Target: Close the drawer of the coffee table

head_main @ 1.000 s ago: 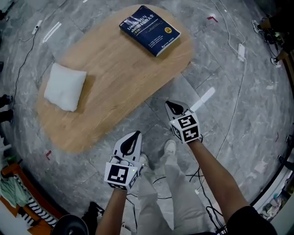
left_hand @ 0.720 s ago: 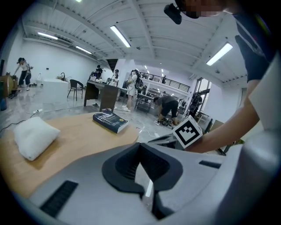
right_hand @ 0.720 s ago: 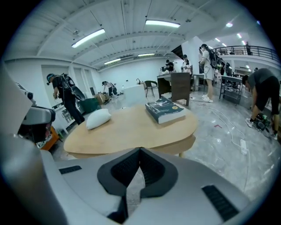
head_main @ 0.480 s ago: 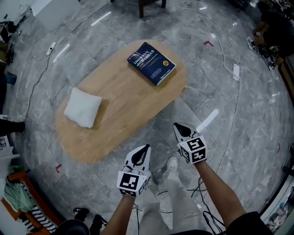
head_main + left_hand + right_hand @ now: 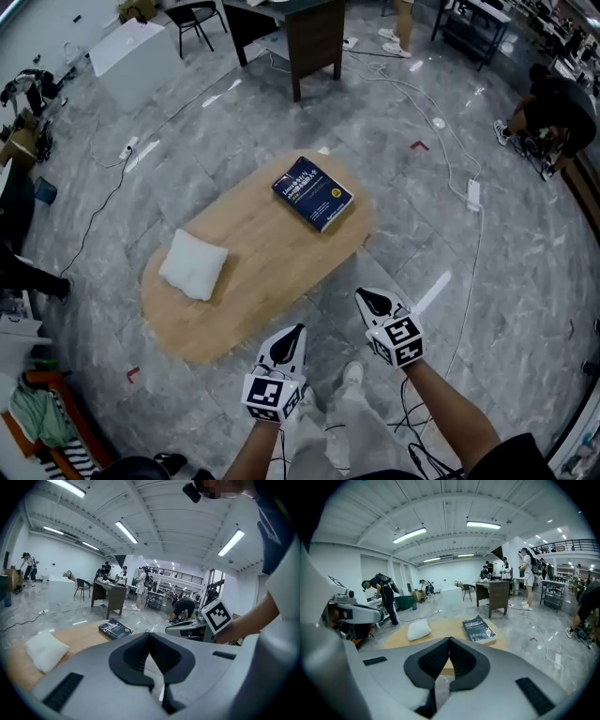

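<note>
Head view: coffee table point(image 5: 262, 272) now sits smaller and further off than half a second ago, and more floor shows round it, so the camera has lifted and pulled away. Book point(image 5: 312, 193) lies at the table's right end, pillow point(image 5: 194, 264) toward its left end, both where they were. Left tongs point(image 5: 292, 336) and right tongs point(image 5: 367, 296) hang over the floor off the table's near edge, well apart from it. The drawer is not visible; only the top shows from above, no open front juts past any edge. Likely it's already pushed in and the person is backing off, task about done

Left gripper view: left tongs point(image 5: 150, 637) clenched, tips meeting, nothing between them. Table top point(image 5: 79, 637) beyond with book point(image 5: 115, 629) and pillow point(image 5: 44, 649); drawer front hidden behind the tongs body

Right gripper view: right tongs point(image 5: 450, 641) also clenched and empty. Book point(image 5: 478, 629) at the right end and pillow point(image 5: 419, 630) further left on the table point(image 5: 445, 630); again no drawer in sight, table side blocked by the tongs
</note>
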`<state>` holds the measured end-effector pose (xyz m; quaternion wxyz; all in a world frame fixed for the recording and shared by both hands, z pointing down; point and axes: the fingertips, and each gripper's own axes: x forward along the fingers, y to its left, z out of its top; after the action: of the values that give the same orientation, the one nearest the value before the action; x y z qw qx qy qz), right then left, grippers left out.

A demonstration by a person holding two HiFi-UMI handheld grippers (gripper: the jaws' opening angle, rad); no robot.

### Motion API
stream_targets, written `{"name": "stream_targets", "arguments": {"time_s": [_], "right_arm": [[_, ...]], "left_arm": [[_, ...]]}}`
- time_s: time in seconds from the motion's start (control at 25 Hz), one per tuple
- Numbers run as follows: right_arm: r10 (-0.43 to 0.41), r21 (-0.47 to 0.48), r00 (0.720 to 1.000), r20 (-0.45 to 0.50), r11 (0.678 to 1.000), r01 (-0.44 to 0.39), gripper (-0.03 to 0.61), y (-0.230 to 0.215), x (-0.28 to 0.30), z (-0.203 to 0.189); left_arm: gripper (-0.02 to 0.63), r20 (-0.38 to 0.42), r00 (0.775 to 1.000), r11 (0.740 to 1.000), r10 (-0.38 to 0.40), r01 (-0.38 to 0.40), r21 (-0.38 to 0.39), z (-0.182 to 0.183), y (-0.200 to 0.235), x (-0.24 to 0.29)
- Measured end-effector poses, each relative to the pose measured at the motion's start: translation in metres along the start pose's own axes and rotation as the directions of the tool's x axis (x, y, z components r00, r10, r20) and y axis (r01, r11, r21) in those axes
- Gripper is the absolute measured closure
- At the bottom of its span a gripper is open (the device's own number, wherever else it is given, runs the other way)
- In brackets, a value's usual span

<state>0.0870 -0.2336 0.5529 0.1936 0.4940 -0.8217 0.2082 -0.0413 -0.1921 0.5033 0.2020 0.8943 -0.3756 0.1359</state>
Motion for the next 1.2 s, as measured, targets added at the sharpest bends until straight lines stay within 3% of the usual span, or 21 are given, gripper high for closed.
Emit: {"name": "stream_targets", "arguments": {"time_s": [0.64, 0.88, 1.2], "right_arm": [[0.050, -0.006, 0.988, 0.146, 0.999, -0.050, 0.568, 0.010, -0.074, 0.092], [0.065, 0.010, 0.971, 0.230, 0.998, -0.069, 0.568, 0.002, -0.092, 0.125], [0.105, -0.005, 0.948, 0.301, 0.994, -0.109, 0.568, 0.000, -0.111, 0.155]], "left_arm": [[0.612, 0.084, 0.995, 0.995, 0.044, -0.051, 0.084, 0.090, -0.038, -0.012], [0.612, 0.107, 0.992, 0.982, 0.073, -0.091, 0.167, 0.114, -0.057, -0.012], [0.612, 0.193, 0.969, 0.977, 0.153, -0.178, 0.120, 0.141, -0.063, -0.032]]}}
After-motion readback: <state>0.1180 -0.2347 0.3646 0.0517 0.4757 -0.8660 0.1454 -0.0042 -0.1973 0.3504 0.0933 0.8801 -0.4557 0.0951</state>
